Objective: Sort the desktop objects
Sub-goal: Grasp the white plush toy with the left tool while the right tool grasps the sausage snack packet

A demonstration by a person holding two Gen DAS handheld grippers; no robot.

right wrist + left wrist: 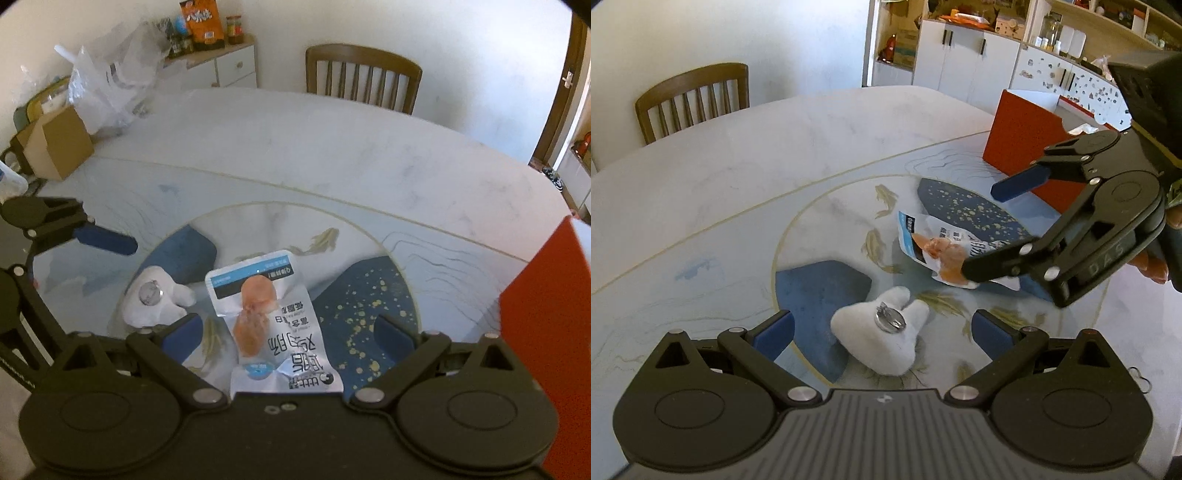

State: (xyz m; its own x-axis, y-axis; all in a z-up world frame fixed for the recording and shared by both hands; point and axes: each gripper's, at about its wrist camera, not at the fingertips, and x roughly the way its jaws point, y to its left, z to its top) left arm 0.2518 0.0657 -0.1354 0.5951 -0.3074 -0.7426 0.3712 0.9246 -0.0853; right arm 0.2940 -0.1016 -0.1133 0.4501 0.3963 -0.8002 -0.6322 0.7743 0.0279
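A wooden chair (pixel 364 75) stands behind the table (pixel 295 147), cabinets (pixel 964 59) beyond.

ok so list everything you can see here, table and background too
table: 1, pale marble with blue patches and gold fish, fills both views
plush toy: 1, white, metal disc on top, between left fingers
snack pack: 1, white and blue, orange food pictured, between right fingers
red box: 1, red, table's far right in the left wrist view
cardboard box: 1, brown, table's far left in the right wrist view
plastic bags: a heap, clear and white, behind the cardboard box
chair: 1, brown wood, far side
cabinets: white, against wall
left gripper: black, blue fingers, open
right gripper: black, blue fingers, open
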